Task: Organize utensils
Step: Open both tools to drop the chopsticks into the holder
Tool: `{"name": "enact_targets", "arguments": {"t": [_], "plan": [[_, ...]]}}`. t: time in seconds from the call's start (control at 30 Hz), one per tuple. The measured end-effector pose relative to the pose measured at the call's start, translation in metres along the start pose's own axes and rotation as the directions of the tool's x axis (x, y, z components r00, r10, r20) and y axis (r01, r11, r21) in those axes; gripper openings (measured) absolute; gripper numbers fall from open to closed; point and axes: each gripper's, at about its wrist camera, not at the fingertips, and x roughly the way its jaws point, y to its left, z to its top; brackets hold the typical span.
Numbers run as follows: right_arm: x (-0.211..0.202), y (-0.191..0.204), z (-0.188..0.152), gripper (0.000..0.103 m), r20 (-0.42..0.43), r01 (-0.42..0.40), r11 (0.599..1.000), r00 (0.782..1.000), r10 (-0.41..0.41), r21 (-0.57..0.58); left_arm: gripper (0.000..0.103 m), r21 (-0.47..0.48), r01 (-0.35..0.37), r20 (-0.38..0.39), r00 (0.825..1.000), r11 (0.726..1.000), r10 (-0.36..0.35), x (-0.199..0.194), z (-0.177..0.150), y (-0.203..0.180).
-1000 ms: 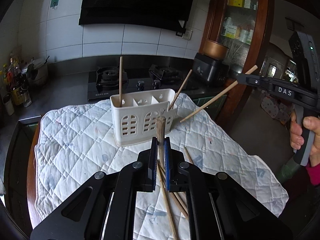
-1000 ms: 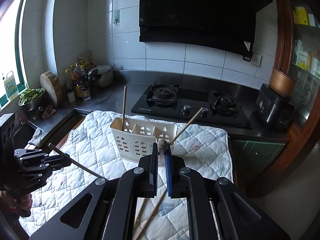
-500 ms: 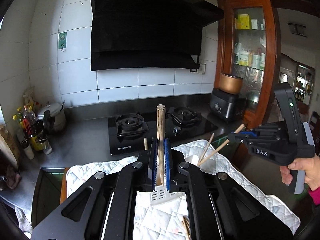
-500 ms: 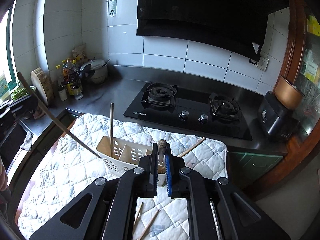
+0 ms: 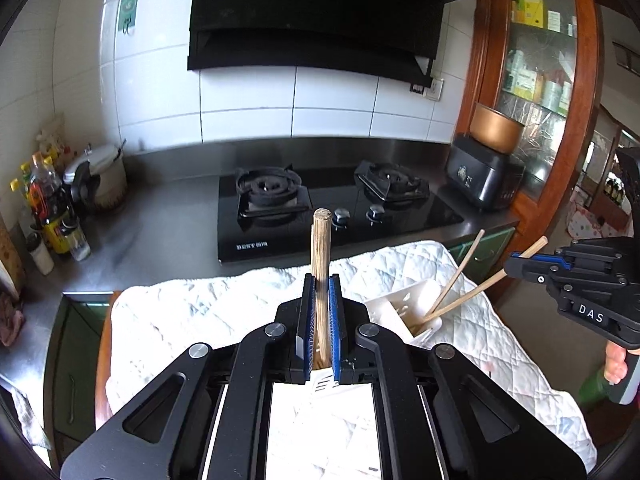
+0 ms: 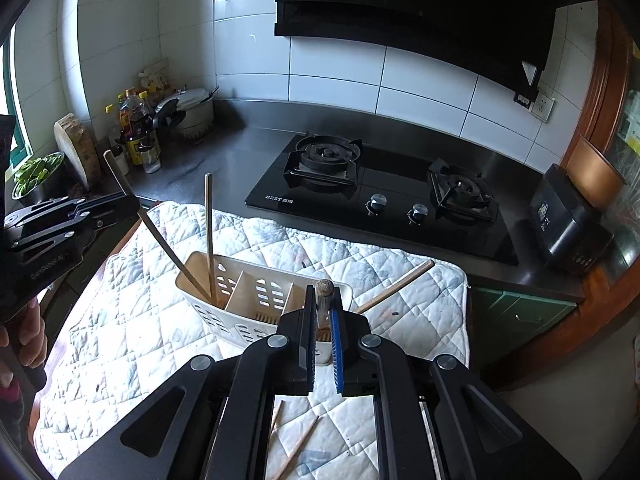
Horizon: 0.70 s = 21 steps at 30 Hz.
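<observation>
A white slotted utensil caddy (image 6: 256,308) stands on a quilted cloth (image 6: 120,320); it also shows in the left wrist view (image 5: 404,312). My left gripper (image 5: 320,312) is shut on a wooden chopstick (image 5: 321,264) whose lower end reaches into the caddy's left compartment (image 6: 196,280), beside an upright chopstick (image 6: 209,232). My right gripper (image 6: 322,320) is shut on another chopstick (image 6: 324,300), its lower end in the caddy's right compartment (image 5: 460,298). One more chopstick (image 6: 394,286) leans out of the right end.
Loose chopsticks (image 6: 296,446) lie on the cloth near me. A black gas hob (image 6: 384,196) sits behind the cloth. Bottles (image 6: 138,128), a pot and a chopping block stand at the back left. A dark appliance (image 6: 568,220) is at the right.
Both grippers have moved over the caddy and lowered, so each held chopstick now has its lower end inside a compartment. Both stay shut.
</observation>
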Motion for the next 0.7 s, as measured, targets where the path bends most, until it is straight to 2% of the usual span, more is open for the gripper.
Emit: {"name": "enact_targets", "arguments": {"t": [0.13, 0.27, 0.37, 0.43, 0.57, 0.7], "plan": [[0.012, -0.001, -0.004, 0.007, -0.021, 0.002, 1.000, 1.000, -0.002, 0.006, 0.006, -0.003, 0.001, -0.016, 1.000, 1.000, -0.001, 0.011, -0.004, 0.001], [0.018, -0.003, -0.006, 0.008, -0.025, 0.001, 1.000, 1.000, 0.000, 0.016, 0.008, 0.007, 0.003, 0.004, 1.000, 1.000, -0.003, 0.009, -0.004, -0.003], [0.016, -0.005, -0.006, 0.015, -0.010, -0.001, 1.000, 1.000, 0.001, 0.022, 0.009, 0.007, 0.008, 0.011, 1.000, 1.000, -0.008, 0.003, -0.003, -0.006], [0.009, -0.005, -0.006, 0.021, 0.008, 0.001, 1.000, 1.000, -0.001, 0.026, 0.009, 0.007, 0.005, 0.021, 1.000, 1.000, -0.005, -0.003, -0.003, -0.007], [-0.017, -0.004, -0.013, 0.023, 0.061, 0.015, 1.000, 0.998, -0.016, 0.027, 0.009, 0.008, 0.014, 0.046, 0.999, 1.000, -0.014, -0.025, -0.009, -0.009], [-0.044, 0.002, -0.038, 0.027, 0.107, -0.009, 0.999, 0.994, 0.004, 0.045, 0.009, 0.026, 0.020, 0.066, 0.998, 0.999, -0.021, -0.052, -0.026, -0.014]]}}
